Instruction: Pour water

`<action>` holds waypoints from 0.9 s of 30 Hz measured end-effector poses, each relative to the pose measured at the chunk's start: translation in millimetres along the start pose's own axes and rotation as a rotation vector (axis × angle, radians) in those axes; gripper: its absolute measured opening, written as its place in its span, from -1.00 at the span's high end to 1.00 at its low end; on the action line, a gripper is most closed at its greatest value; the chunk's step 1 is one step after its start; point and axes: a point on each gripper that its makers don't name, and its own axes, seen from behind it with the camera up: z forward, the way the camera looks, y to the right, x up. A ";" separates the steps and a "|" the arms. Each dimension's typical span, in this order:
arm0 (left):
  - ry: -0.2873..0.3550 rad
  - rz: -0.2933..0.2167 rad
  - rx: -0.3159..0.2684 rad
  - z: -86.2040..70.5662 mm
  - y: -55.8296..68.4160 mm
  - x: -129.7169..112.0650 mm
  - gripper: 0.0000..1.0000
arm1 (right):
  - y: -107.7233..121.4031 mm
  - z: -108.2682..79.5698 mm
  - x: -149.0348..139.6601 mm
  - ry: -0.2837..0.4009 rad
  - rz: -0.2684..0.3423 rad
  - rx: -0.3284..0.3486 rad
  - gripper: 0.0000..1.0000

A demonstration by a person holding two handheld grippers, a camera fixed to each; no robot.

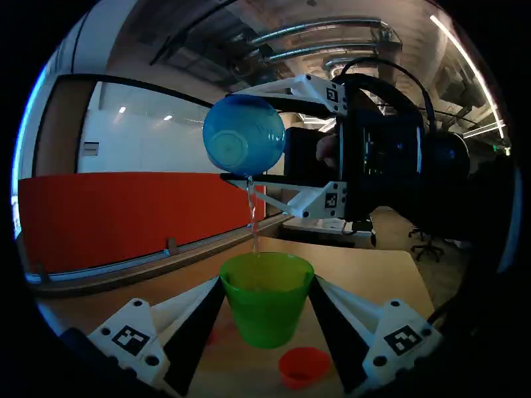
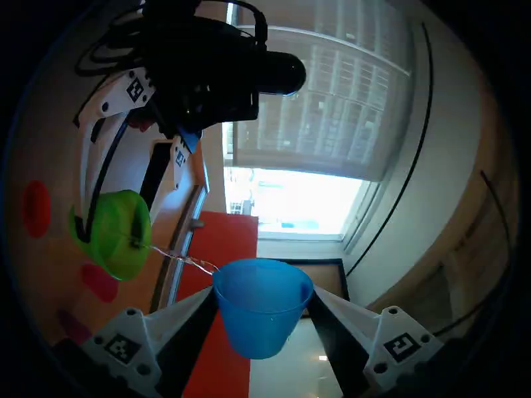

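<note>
A green cup (image 1: 267, 306) stands upright between the fingers of my left gripper (image 1: 265, 312), which is shut on it above the wooden table (image 1: 372, 272). Above it my right gripper (image 1: 255, 142) is shut on a blue cup (image 1: 243, 134), tipped on its side. A thin stream of water (image 1: 252, 215) runs from the blue cup's rim into the green one. In the right gripper view the blue cup (image 2: 261, 305) sits between my right gripper's (image 2: 262, 312) fingers. The stream of water (image 2: 179, 257) there reaches the green cup (image 2: 113, 232), held by the left gripper (image 2: 109, 225).
An orange lid (image 1: 303, 366) lies on the table below the green cup. A red partition (image 1: 126, 212) and a glass wall stand behind the table. An office chair (image 1: 428, 247) is beyond the table's far right edge. Red and orange discs (image 2: 36, 209) lie on the table in the right gripper view.
</note>
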 end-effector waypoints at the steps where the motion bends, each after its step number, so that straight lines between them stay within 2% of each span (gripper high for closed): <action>1: 0.000 0.000 0.000 0.0 -0.2 0.1 -0.73 | 0.1 0.0 0.6 0.001 0.000 0.000 -0.83; 12: 0.004 -0.002 0.006 -1.2 -2.7 -0.3 -0.73 | 1.2 -0.9 2.5 0.003 0.009 -0.005 -0.83; 17: 0.002 0.000 0.007 -1.1 -2.7 0.0 -0.73 | -2.1 -1.8 2.6 0.003 0.039 -0.001 -0.83; 21: 0.003 0.001 0.010 -1.2 -3.6 1.1 -0.73 | -6.7 -3.2 2.9 0.005 0.101 0.006 -0.83; 27: 0.001 0.002 0.014 -2.3 -4.6 1.7 -0.73 | -15.0 -7.9 1.6 0.005 0.286 0.024 -0.83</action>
